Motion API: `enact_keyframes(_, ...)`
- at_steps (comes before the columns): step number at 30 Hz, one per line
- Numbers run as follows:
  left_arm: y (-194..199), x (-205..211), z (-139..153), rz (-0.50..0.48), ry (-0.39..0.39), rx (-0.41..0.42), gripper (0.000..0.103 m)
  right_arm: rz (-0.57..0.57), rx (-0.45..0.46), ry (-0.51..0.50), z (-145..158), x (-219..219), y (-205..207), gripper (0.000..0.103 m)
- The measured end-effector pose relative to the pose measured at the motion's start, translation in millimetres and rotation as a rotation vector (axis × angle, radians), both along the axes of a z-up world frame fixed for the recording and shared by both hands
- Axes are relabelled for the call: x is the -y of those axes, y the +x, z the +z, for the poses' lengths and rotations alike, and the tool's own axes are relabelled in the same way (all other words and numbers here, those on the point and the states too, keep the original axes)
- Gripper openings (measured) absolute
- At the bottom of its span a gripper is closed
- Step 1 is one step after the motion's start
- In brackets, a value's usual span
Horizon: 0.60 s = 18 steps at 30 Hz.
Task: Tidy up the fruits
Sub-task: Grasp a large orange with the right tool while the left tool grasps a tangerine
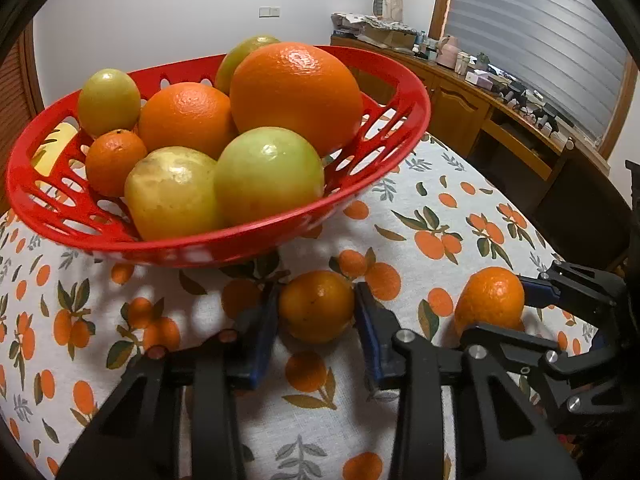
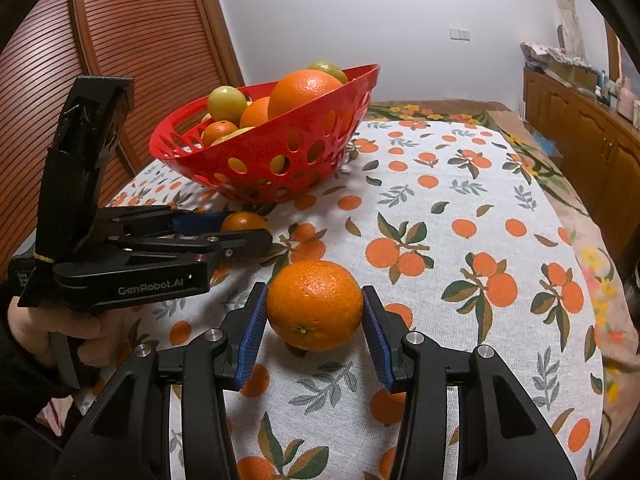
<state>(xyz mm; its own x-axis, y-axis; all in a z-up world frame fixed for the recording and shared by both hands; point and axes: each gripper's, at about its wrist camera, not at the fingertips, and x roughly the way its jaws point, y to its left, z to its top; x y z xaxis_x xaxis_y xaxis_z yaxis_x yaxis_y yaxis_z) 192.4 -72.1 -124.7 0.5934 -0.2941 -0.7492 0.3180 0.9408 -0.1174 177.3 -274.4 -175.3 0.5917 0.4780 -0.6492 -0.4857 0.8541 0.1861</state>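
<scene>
- Two loose fruits lie on the orange-print tablecloth (image 2: pixel 460 208), near a filled red basket (image 1: pixel 224 240).
- Left gripper (image 1: pixel 316 308) is spread, fingers flanking a small mandarin (image 1: pixel 316 306) just below the basket.
- Right gripper (image 2: pixel 314 312) is spread around a larger orange (image 2: pixel 314 310); contact unclear.

Five oranges (image 1: pixel 296 96), four green fruits (image 1: pixel 268 174), one basket (image 1: pixel 400 136)
</scene>
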Motion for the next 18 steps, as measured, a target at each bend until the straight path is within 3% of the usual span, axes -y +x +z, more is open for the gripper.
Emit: enact_keyframes(18, -45.2, -28.3, 28.0, 0.005, -0.068, 0.055, 0.035, 0.001, 0.002, -0.006, -0.1, -1.3, -0.9, 0.047)
